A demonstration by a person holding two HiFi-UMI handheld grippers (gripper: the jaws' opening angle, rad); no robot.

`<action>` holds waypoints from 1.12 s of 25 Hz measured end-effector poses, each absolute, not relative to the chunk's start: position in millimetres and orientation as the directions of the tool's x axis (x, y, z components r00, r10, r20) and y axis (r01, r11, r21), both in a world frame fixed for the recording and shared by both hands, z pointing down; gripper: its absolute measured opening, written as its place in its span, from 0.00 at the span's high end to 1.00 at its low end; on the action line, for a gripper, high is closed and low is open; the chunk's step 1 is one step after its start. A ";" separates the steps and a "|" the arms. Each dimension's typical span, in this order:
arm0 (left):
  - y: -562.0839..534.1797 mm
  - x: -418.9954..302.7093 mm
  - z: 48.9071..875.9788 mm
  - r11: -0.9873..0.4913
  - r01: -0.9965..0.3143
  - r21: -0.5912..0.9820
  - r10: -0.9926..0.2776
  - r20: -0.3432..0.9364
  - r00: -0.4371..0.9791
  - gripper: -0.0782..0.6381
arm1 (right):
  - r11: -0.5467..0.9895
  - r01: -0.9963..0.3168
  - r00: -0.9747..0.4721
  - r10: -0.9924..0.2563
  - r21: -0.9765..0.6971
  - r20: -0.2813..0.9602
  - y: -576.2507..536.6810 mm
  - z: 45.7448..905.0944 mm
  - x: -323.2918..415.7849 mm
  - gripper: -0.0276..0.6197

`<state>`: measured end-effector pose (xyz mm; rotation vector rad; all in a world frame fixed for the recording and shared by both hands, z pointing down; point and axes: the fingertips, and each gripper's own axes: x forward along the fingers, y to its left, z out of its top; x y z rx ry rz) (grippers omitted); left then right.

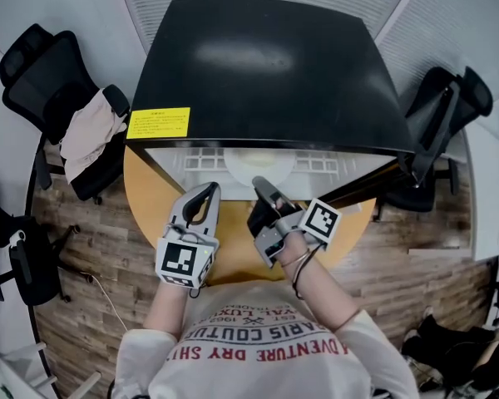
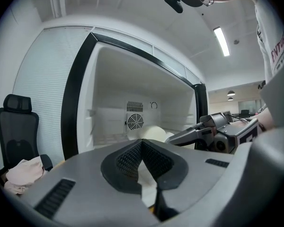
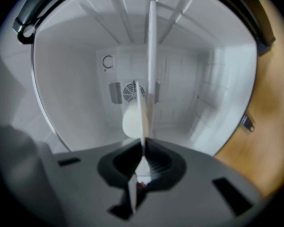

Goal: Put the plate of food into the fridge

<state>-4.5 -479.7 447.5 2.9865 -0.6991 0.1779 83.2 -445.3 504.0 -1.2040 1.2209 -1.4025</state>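
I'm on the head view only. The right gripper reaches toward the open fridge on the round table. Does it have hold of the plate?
Observer: Yes. In the right gripper view, the right gripper has its tongs shut on the rim of the plate, which shows edge-on.
Operator: Is the food on it?
Observer: Yes, one pale, round piece of food sits on the plate, inside the fridge.
Operator: And the left gripper?
Observer: In its own view, the left gripper has its tongs together at the tips, with nothing between them.
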 end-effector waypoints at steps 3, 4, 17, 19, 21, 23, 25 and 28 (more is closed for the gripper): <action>-483.1 -3.4 449.6 -0.894 -0.446 0.046 -0.437 0.128 0.890 0.85 | -0.102 0.039 -0.111 -0.989 -0.994 0.097 -453.1 501.7 86.7 0.89; -484.1 -3.6 450.5 -0.894 -0.446 0.047 -0.438 0.130 0.890 0.85 | -0.100 0.040 -0.106 -0.990 -0.994 0.096 -454.9 501.6 87.7 0.87; -481.8 -2.3 456.5 -0.898 -0.433 0.078 -0.420 0.137 0.897 0.85 | -0.081 0.019 -0.087 -0.993 -0.997 0.079 -459.5 502.6 91.3 0.86; -480.2 -1.2 457.0 -0.902 -0.426 0.079 -0.413 0.137 0.900 0.85 | -0.077 0.004 -0.090 -0.993 -0.997 0.077 -459.0 501.8 91.0 0.86; -479.7 -0.5 456.9 -0.902 -0.423 0.081 -0.410 0.137 0.902 0.85 | -0.081 -0.014 -0.092 -0.992 -0.997 0.082 -457.4 501.7 90.0 0.86; -478.8 0.1 455.4 -0.902 -0.424 0.085 -0.411 0.136 0.902 0.85 | -0.087 -0.015 -0.101 -0.991 -0.996 0.089 -453.5 503.1 87.4 0.81; -476.1 0.7 453.5 -0.901 -0.426 0.084 -0.414 0.131 0.901 0.85 | -0.080 -0.005 -0.116 -0.990 -0.997 0.080 -447.7 502.4 83.4 0.79; -465.9 1.5 453.0 -0.900 -0.429 0.081 -0.417 0.130 0.899 0.85 | -0.081 -0.018 -0.134 -0.987 -0.997 0.083 -433.9 500.9 78.3 0.78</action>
